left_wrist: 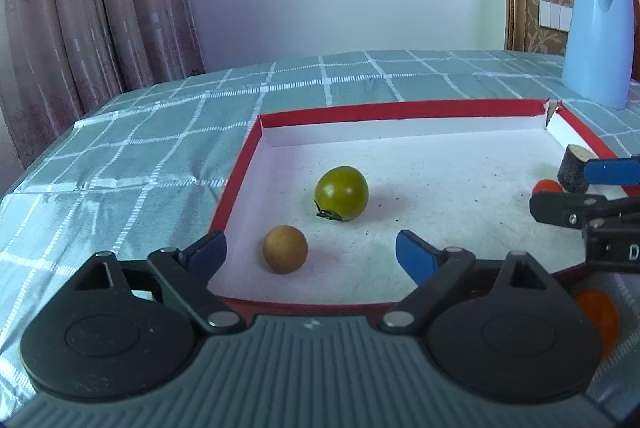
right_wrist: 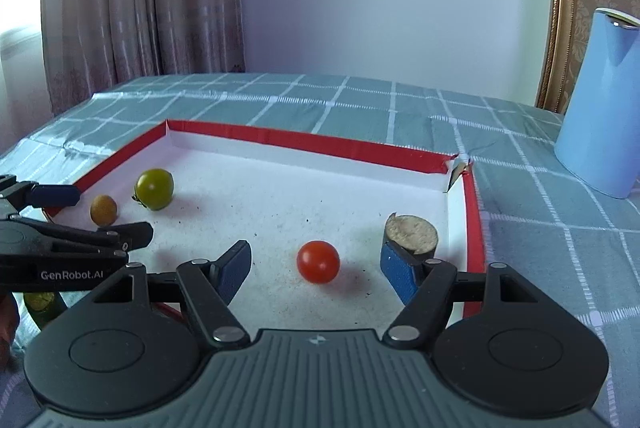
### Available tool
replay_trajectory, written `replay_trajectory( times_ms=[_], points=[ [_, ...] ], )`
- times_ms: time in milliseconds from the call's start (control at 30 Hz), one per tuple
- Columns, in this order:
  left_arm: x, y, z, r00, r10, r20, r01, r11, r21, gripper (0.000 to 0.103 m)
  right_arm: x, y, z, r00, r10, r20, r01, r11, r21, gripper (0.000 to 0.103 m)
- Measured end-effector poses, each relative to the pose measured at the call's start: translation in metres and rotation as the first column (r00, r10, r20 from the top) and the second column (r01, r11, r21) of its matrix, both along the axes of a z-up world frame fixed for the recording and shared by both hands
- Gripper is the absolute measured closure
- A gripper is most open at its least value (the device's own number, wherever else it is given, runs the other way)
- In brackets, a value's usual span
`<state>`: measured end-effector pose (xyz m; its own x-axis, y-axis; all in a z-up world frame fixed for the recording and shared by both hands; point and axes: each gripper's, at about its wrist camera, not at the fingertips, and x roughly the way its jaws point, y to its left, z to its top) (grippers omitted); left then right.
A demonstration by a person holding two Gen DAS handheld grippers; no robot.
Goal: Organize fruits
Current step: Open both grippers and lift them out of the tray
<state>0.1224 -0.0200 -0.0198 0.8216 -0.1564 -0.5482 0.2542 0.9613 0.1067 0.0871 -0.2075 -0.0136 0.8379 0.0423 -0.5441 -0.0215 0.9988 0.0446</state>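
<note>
Both claws, left and right, held wide, empty, over red-rimmed white cardboard tray; round red cherry tomato likely nudged into roll if approached off-centre.

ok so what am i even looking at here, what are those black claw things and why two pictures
Each picture comes from a camera mounted on a hand-held gripper, looking forward along its two blue-padded fingers. A person holds one in each hand. The left gripper is open over a small brown fruit, with a green tomato behind it. The right gripper is open around a red tomato, beside a short dark cylinder. Nothing is held. All of these lie in a red-rimmed box on a checked tablecloth, near a blue jug.
</note>
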Motion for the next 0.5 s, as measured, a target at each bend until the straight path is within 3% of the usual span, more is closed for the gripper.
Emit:
replay_trajectory(
  times_ms=[133,233,333,500],
  points=[
    [-0.011,0.01,0.005,1.0,-0.013,0.013,0.014,0.999,-0.046,0.011,-0.011,-0.005,0.005,0.998,-0.042,0.048,0.042,0.999,0.007,0.03],
    [-0.023,0.02,0.008,0.999,-0.041,0.029,0.043,0.996,-0.084,0.009,-0.025,-0.015,0.01,0.992,-0.078,0.096,0.073,0.996,0.057,0.021],
    [-0.043,0.035,0.009,0.997,-0.044,0.059,0.051,0.991,-0.124,0.001,-0.038,-0.025,0.011,0.987,-0.104,0.122,0.09,0.99,0.11,0.021],
    [-0.071,0.057,0.008,0.996,-0.064,0.058,0.075,0.979,-0.192,0.0,-0.055,-0.036,0.012,0.982,-0.122,0.146,0.097,0.98,0.172,0.021]
  ],
)
